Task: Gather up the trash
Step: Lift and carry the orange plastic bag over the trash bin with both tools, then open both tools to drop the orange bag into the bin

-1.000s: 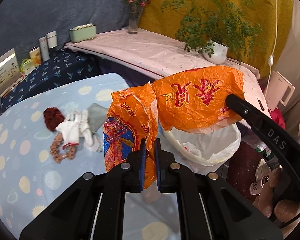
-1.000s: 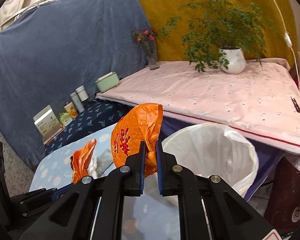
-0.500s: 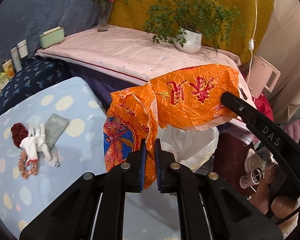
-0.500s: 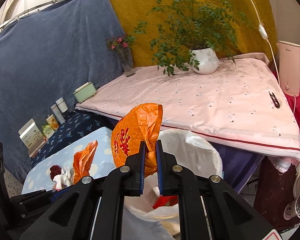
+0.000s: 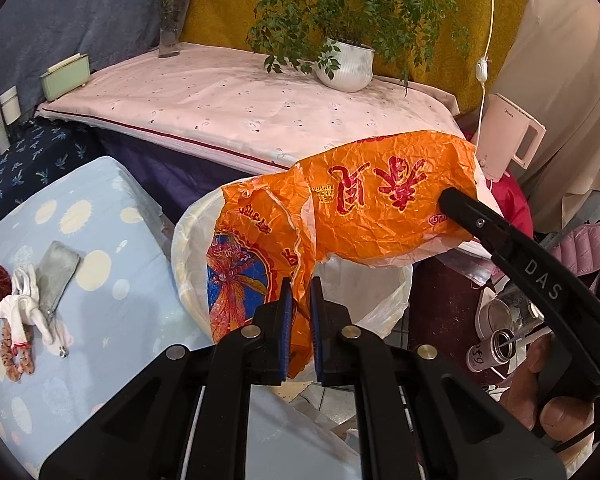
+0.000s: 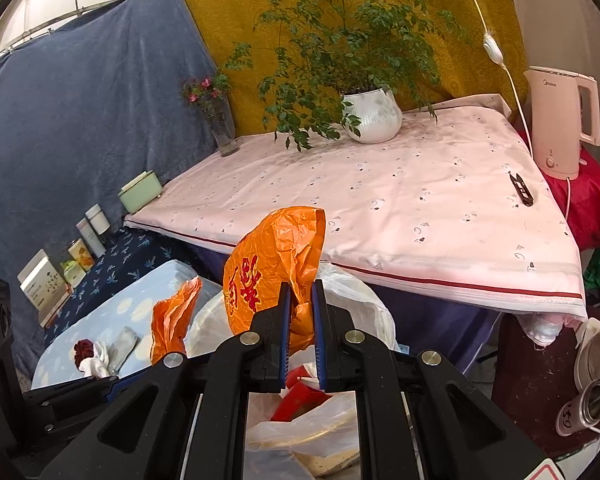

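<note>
Crinkled orange plastic bag [image 5: 380,208] with large red Chinese characters, seen reversed, and a blue panel with a red lobster picture; stretched over white-lined trash bin [image 5: 188,256]. "DAS" on right gripper's [image 6: 300,292] finger. Left gripper [image 5: 300,288]: jaws narrow, pinching bag's lower edge. Right gripper: jaws narrow, clamped on bag's other end. White kettle [image 6: 556,120]: "Midea".
</note>
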### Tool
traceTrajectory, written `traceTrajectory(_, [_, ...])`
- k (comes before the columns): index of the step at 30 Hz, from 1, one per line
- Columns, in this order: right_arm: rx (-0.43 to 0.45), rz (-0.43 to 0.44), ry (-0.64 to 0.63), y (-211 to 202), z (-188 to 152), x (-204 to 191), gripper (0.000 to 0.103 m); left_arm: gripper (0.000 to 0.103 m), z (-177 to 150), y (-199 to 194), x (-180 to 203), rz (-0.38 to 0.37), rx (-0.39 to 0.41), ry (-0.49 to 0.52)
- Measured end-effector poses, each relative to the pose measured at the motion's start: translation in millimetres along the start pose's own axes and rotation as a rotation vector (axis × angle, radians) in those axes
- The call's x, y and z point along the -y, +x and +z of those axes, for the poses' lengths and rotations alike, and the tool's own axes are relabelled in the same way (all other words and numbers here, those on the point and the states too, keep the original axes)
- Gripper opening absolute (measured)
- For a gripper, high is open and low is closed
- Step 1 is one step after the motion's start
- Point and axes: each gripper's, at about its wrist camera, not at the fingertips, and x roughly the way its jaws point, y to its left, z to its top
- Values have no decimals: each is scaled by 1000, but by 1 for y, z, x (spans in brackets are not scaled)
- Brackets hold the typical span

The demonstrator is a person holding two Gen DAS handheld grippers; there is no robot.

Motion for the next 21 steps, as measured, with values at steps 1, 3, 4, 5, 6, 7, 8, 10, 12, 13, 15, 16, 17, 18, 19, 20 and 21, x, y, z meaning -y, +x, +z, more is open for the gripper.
traceTrajectory(1, [-1, -3, 0, 1, 0, 1, 10, 12, 1, 2, -1, -2, -1, -7])
traceTrajectory(3, [-3, -7, 0, 3, 0, 3, 10, 29, 0, 6, -4, 16, 2, -19])
traceTrajectory(4, [-5, -8, 0, 5, 0, 3, 10, 41, 0, 7, -6, 29, 5, -26])
traceTrajectory(5, [-6, -7, -1, 5, -1, 3, 10, 43, -1, 7, -9, 38, 12, -35])
traceTrajectory(6, [-8, -7, -3, 6, -1, 3, 10, 43, -2, 7, -12, 45, 14, -45])
traceTrajectory(7, [-10, -7, -4, 8, -2, 2, 10, 43, -2, 7, -15, 49, 10, -54])
traceTrajectory(8, [-12, -5, -5, 8, -2, 1, 10, 43, -3, 8, -17, 55, 7, -62])
traceTrajectory(10, [-15, -3, -9, 10, -3, 0, 10, 43, -4, 7, -22, 78, 8, -74])
traceTrajectory(12, [-19, 1, -13, 12, -3, -2, 11, 43, -5, 5, -27, 101, 12, -78])
traceTrajectory(13, [-21, 4, -17, 14, -3, -3, 14, 43, -5, 4, -29, 108, 12, -84])
traceTrajectory(15, [-20, 7, -25, 15, -4, -7, 16, 47, -8, 2, -35, 123, 11, -102])
traceTrajectory(16, [-19, 5, -30, 15, -5, -10, 20, 50, -9, 0, -38, 131, 12, -109])
traceTrajectory(17, [-18, 8, -35, 16, -5, -12, 22, 53, -9, 0, -40, 138, 14, -113])
traceTrajectory(18, [-17, 10, -40, 15, -6, -15, 27, 56, -10, -2, -42, 147, 17, -117])
traceTrajectory(19, [-15, 11, -45, 15, -8, -18, 30, 58, -11, -4, -44, 154, 23, -120])
traceTrajectory(20, [-14, 14, -50, 15, -8, -21, 30, 59, -12, -6, -47, 160, 29, -122])
traceTrajectory(21, [-16, 17, -56, 15, -9, -23, 30, 59, -13, -8, -49, 168, 32, -125])
